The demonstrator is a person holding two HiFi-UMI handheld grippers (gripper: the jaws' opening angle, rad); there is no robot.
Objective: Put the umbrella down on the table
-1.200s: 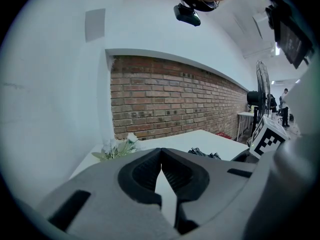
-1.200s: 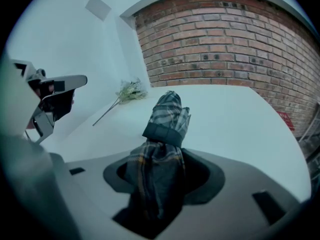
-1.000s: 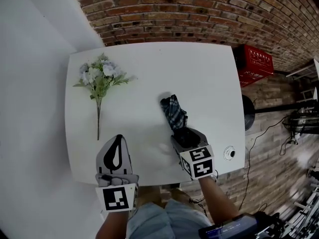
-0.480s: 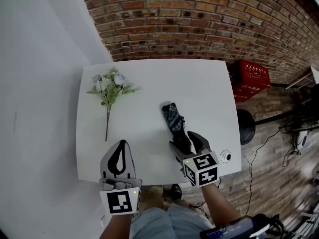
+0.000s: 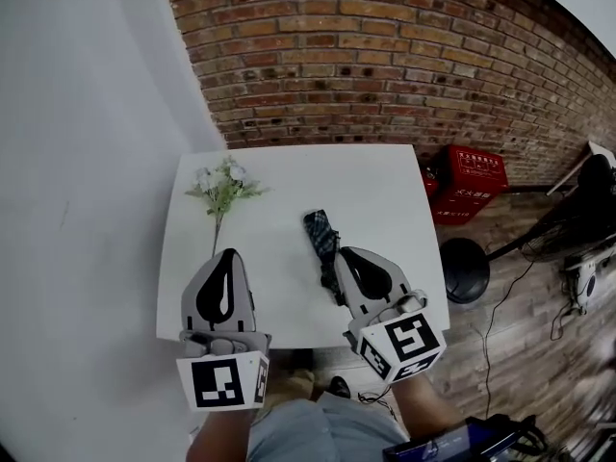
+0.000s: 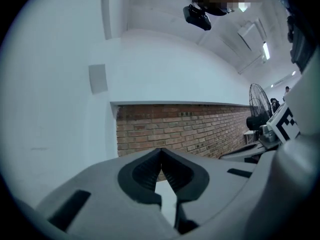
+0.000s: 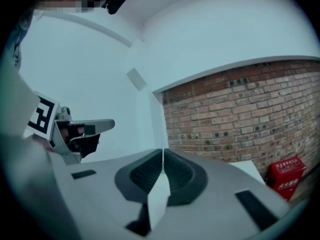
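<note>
Folded umbrella (image 5: 320, 234) lies flat on bench (image 5: 385, 195), right of flowers (image 5: 223, 186); right tongs (image 5: 343, 255), around its handle a second ago, have just been closing, now empty and lifted clear; left tongs (image 5: 228, 254) closed, empty; placement looks done.

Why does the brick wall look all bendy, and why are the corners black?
Head view: sharp and evenly lit, but the wide lens bows the brick wall. Left gripper view: fisheye circle with black corners, the wall's top line curves, the close fingers look soft. Right gripper view: same round bending, black corners, blurry close fingers.
</note>
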